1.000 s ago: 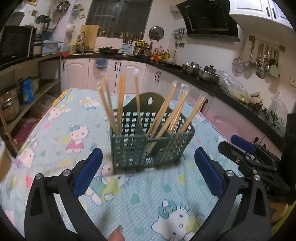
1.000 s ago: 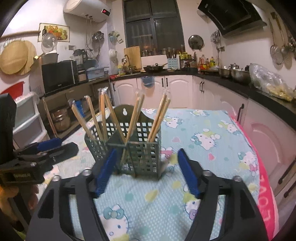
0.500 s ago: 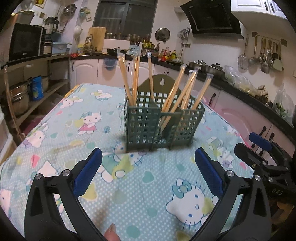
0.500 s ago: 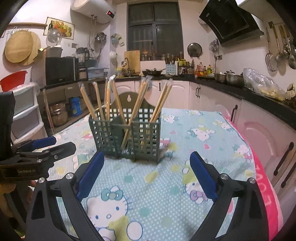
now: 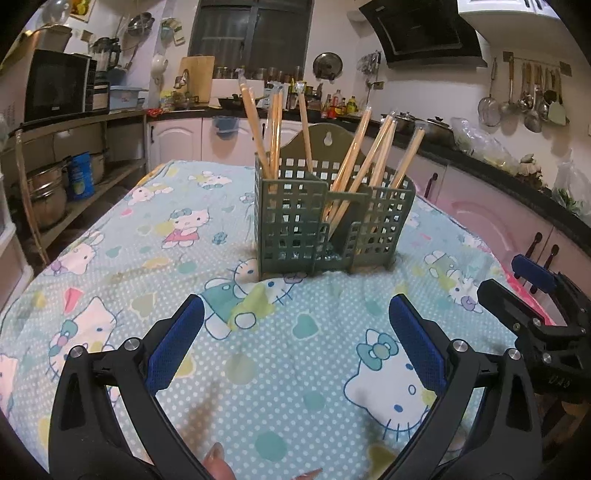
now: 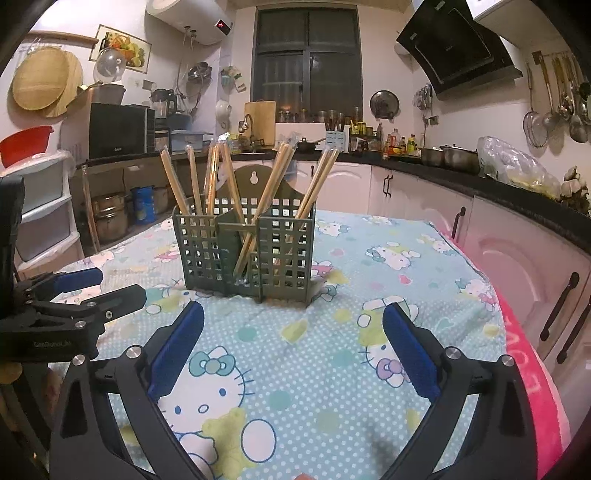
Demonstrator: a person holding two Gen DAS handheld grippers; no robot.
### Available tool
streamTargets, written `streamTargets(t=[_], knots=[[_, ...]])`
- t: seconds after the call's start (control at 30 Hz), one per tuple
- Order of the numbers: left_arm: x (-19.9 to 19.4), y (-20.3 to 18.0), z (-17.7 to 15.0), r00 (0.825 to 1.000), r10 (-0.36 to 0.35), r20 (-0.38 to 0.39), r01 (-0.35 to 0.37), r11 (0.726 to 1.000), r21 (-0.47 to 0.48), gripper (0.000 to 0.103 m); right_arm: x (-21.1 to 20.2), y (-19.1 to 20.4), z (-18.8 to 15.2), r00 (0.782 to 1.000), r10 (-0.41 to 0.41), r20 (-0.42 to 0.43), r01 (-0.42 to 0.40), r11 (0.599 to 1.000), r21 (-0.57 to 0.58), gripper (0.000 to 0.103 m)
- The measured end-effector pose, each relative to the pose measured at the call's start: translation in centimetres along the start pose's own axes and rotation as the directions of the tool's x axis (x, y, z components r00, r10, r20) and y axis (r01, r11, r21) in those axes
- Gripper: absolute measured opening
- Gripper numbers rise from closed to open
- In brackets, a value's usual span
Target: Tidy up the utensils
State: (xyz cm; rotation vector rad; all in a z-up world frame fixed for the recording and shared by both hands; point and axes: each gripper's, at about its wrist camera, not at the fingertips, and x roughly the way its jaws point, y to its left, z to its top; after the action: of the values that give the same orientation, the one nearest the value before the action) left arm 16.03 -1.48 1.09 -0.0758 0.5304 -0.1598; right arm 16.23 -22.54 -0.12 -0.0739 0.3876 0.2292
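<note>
On tablecloth: green holder with chopsticks. Left gripper released; right gripper opening, empty. Water heater, probably, right view only.

Green plastic lattice utensil caddy: 1, standing on the tablecloth
Compartments visible in the caddy: 3, a left, a lower middle and a right
Long wooden chopsticks in clear wrappers: about 8 sticks or wrapped pairs; exact count cannot be told where they overlap
Black two-finger grippers with blue pads: 2, the left gripper and the right gripper
Pale blue cartoon-cat printed tablecloth: 1
Black microwave oven on the shelf: 1
</note>
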Motion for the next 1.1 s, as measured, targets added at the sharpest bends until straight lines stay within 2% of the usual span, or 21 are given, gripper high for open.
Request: streamTargets(t=[1.1], knots=[[-0.57,-0.02,-0.28,0.999,0.045,0.014,-0.045,0.999,0.004,0.092,0.52,0.08,-0.41,0.999,-0.020,-0.032,0.021,1.000,0.009,0.097]])
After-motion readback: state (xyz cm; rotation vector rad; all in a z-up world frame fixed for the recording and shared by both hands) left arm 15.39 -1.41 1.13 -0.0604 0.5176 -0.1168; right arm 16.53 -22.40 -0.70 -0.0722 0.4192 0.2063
